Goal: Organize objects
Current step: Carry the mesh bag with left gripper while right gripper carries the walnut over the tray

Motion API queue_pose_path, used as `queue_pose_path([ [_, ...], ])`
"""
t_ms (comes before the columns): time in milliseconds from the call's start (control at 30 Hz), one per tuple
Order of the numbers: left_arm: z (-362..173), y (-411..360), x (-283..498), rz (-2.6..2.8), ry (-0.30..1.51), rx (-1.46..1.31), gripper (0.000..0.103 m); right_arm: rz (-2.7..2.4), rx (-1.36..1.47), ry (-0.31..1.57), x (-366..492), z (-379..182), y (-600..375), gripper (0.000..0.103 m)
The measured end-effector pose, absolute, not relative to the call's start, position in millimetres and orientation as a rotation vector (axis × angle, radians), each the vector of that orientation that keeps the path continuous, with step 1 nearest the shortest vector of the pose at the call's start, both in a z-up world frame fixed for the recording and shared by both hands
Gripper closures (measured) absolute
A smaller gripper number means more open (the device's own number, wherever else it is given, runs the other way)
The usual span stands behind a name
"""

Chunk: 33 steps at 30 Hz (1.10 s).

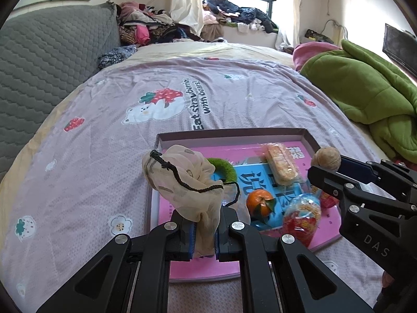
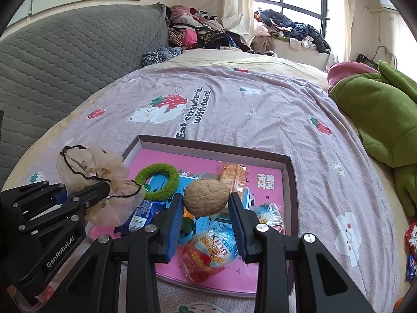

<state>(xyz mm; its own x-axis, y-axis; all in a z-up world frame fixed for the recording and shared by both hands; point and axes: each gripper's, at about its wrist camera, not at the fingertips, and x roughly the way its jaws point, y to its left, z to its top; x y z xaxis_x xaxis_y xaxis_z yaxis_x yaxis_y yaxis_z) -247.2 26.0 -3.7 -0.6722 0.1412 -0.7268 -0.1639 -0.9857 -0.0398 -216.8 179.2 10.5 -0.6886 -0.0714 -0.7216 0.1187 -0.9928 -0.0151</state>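
Two grippers, nearest the cameras, both clamped on goods above a tray. Left gripper (image 1: 204,237): pads pinched on the neck of a beige mesh pouch (image 1: 182,180), black drawstring trailing, held over the tray's left edge. Right gripper (image 2: 207,224): pads pressed on either side of a walnut (image 2: 206,197), held above the tray's middle.

Tray (image 2: 208,144), shallow, dark-rimmed, pink and blue lining, lies on a lilac bedsheet (image 1: 229,99). Contents: egg-shaped sweet in clear wrapper (image 2: 208,253), blue snack packet (image 2: 142,215), tangerine (image 1: 259,202), green fuzzy ring (image 2: 157,181), wrapped biscuit (image 1: 280,165).

Beyond: green blanket (image 1: 365,88) at right, grey quilted headboard (image 1: 47,52) at left, heaped clothes (image 1: 156,26) by the window.
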Motion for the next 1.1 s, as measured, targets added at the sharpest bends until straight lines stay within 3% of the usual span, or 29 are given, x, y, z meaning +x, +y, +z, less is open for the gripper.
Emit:
queue_pose_path([
  [400, -52, 13, -267, 2.701, 0.033, -1.298, 0.093, -2.787, 1.286, 0.107, -241, -27, 183, 0.067],
  [800, -66, 15, -268, 2.693, 0.096, -1.332, 0.088, -2.766, 1.389, 0.173, -255, -56, 180, 0.067],
  [1000, -68, 11, -264, 2.682, 0.075, -1.341, 0.077, -2.768, 1.406, 0.158, -255, -60, 181, 0.066],
  [1100, -67, 10, -261, 2.674, 0.072, -1.341, 0.065, -2.780, 1.405, 0.173, -253, -57, 182, 0.062],
])
